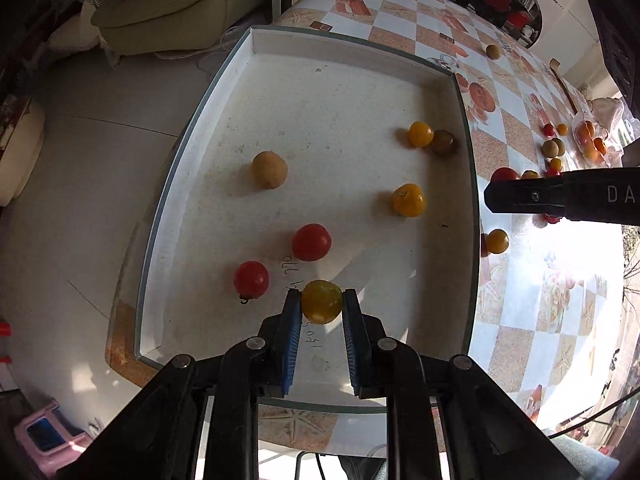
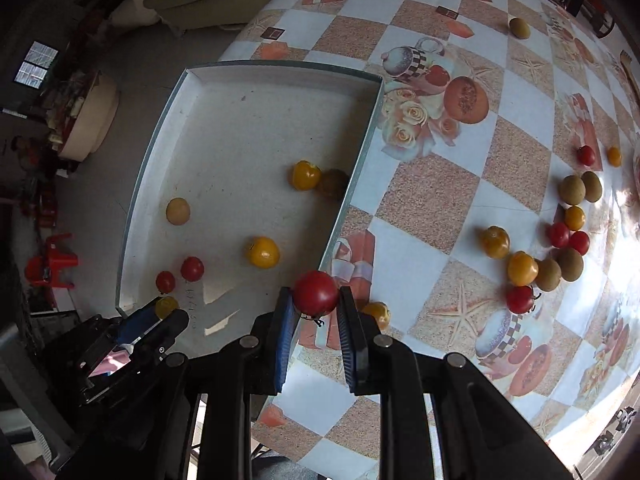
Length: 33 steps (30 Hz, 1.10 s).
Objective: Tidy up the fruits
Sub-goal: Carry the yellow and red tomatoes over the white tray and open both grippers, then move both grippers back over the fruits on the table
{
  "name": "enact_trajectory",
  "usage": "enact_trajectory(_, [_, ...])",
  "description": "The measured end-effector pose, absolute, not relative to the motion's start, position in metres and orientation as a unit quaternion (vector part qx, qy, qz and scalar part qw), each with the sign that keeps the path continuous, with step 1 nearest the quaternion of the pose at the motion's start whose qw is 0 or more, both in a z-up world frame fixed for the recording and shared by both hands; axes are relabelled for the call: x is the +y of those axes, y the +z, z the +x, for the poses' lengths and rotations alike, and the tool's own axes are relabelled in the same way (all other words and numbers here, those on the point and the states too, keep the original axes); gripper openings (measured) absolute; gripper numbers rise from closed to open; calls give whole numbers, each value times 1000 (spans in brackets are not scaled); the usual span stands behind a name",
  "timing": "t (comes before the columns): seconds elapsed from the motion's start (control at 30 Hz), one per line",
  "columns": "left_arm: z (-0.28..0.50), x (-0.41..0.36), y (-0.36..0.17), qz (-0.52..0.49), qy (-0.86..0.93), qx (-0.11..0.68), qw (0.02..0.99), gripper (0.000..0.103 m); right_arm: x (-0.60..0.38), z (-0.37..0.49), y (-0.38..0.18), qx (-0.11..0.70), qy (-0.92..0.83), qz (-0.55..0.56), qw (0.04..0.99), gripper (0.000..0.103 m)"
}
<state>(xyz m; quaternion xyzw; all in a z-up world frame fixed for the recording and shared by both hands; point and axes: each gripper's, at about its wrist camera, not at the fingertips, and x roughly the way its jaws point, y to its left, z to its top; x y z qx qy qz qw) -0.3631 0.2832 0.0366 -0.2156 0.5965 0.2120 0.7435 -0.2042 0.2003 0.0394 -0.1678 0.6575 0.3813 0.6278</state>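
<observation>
Over the near end of the white tray [image 1: 256,46], the left tool [image 1: 322,306] is clamped on a yellow-green tomato [image 1: 322,301], held clear of the tray floor. Round fruit; no long axis can be told. Six fruits lie in the tray: two red tomatoes [image 1: 311,242] just beside the held one, a tan fruit [image 1: 269,169] mid-tray, an orange-yellow tomato [image 1: 408,200] with its stem scar turned up and towards the far left, and a yellow and a brown fruit touching at the right wall. Beside the tray's right wall, above the chequered surface [image 2: 436,204], the right tool [image 2: 314,300] grips a red tomato [image 2: 316,293], calyx pointing down. Loose fruit [image 2: 522,268] lies clustered on the surface, well apart to the right.
</observation>
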Motion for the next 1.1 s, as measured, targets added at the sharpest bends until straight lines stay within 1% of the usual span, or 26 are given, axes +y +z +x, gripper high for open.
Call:
enact_trajectory(0.5, [-357,283,14,-203,216,614,732,22,268,-196,5,661,378,-192,619,24])
enact_trajectory(0.6, [-356,283,11,-200,212,618,730,22,278,-194,-4,664,375,-200,615,24])
enact_trajectory(0.63, [-355,281,11,-199,209,619,730,25,281,-194,-8,665,374,-203,614,24])
enact_trajectory(0.7, [-353,279,11,-192,209,620,731,58,284,-196,-11,666,373,-207,612,25])
enact_trajectory(0.73, [-351,277,13,-183,218,614,736,81,285,-197,-10,663,374,-208,614,25])
enact_trajectory(0.77, [-352,275,16,-176,222,608,741,82,287,-199,-10,662,376,-210,613,27])
enact_trajectory(0.83, [-350,273,16,-175,217,613,739,82,290,-199,-10,661,382,-211,610,33])
enact_trajectory(0.87, [-349,272,15,-175,216,616,737,82,291,-201,-9,661,385,-210,609,45])
enact_trajectory(0.9, [-349,272,14,-174,215,618,736,82,293,-201,-9,661,386,-211,608,63])
enact_trajectory(0.97, [-350,271,15,-175,212,620,735,82,296,-200,-6,663,392,-203,605,69])
enact_trajectory(1.0, [-348,273,16,-174,212,621,735,82,297,-200,-3,663,392,-196,606,75])
enact_trajectory(1.07, [-344,272,18,-171,210,622,735,83,293,-195,9,661,398,-179,611,82])
enact_trajectory(1.1, [-343,272,19,-169,209,622,735,83,291,-192,14,660,400,-169,613,82])
